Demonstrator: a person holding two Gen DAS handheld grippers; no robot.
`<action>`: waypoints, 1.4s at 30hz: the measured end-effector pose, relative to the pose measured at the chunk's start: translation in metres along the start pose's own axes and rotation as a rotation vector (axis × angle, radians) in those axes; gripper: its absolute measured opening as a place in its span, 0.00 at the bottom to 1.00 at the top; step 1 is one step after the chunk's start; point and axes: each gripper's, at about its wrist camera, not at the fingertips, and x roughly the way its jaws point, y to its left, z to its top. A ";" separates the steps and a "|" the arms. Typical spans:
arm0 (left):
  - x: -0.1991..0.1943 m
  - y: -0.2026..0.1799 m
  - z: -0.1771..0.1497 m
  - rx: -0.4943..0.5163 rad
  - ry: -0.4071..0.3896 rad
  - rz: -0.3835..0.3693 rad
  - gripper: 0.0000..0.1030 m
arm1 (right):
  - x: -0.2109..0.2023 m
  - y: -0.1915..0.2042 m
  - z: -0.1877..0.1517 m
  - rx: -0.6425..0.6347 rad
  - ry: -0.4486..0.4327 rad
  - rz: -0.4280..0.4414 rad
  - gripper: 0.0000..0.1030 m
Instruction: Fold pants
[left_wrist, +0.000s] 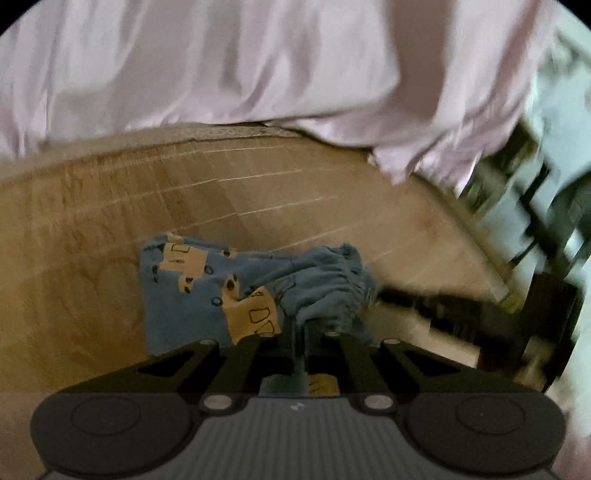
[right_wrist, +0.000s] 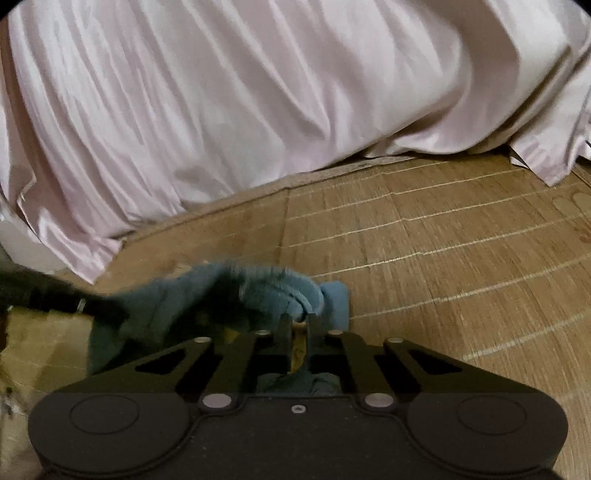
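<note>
Small blue pants (left_wrist: 192, 295) with tan vehicle prints lie bunched on a woven bamboo mat (left_wrist: 92, 221). In the left wrist view their gathered elastic waistband (left_wrist: 332, 280) rises just ahead of my left gripper (left_wrist: 306, 326), whose jaws are shut on a fold of the blue cloth. In the right wrist view the pants (right_wrist: 258, 291) look blurred and crumpled, and my right gripper (right_wrist: 297, 325) is shut on their fabric, with a tan patch showing between the fingers. The other gripper's dark arm (right_wrist: 48, 293) reaches in from the left edge onto the same cloth.
A pale pink satin sheet (right_wrist: 240, 110) hangs down along the far side of the mat. Open mat (right_wrist: 461, 258) stretches to the right. In the left wrist view, dark blurred furniture (left_wrist: 535, 295) stands past the mat's right edge.
</note>
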 end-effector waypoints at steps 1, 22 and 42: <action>-0.003 0.006 0.005 -0.040 -0.005 -0.025 0.04 | -0.007 0.001 0.001 0.010 0.003 0.000 0.06; 0.018 0.020 0.010 -0.221 -0.029 -0.110 0.04 | 0.017 0.020 -0.015 -0.089 0.043 -0.117 0.11; 0.037 -0.029 -0.038 0.084 0.109 -0.221 0.51 | -0.046 0.002 -0.050 0.216 -0.095 -0.126 0.66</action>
